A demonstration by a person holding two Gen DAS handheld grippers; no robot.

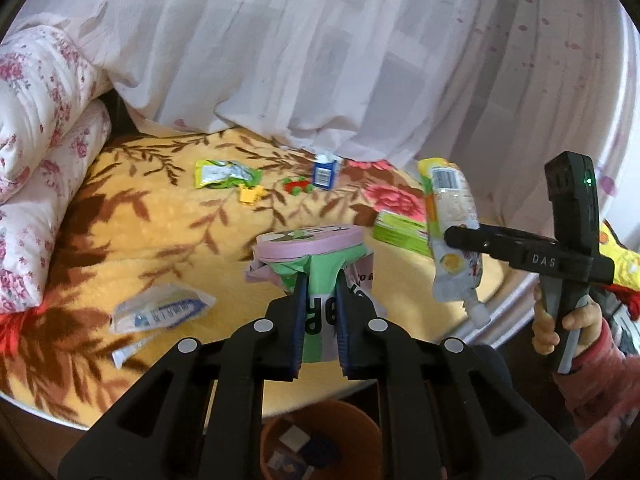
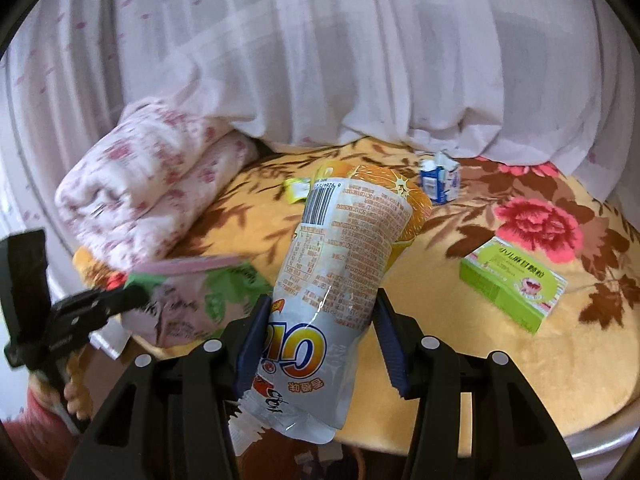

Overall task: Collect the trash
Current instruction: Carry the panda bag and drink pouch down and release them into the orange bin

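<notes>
My left gripper (image 1: pixel 321 280) is shut on a crumpled green and pink cup (image 1: pixel 320 272) with a pink lid, held above the bed's front edge; it also shows in the right wrist view (image 2: pixel 192 300). My right gripper (image 2: pixel 320 300) is shut on a silver and orange drink pouch (image 2: pixel 340 248), spout pointing down; it also shows in the left wrist view (image 1: pixel 454 236). An orange bin (image 1: pixel 320 440) with some trash in it sits below the left gripper.
On the yellow floral blanket (image 1: pixel 180 240) lie a clear wrapper (image 1: pixel 160 312), a green wrapper (image 1: pixel 224 174), a blue and white carton (image 1: pixel 325 172), small toys (image 1: pixel 276 190) and a green box (image 2: pixel 512 284). A rolled floral quilt (image 1: pixel 36 160) lies left. Curtains hang behind.
</notes>
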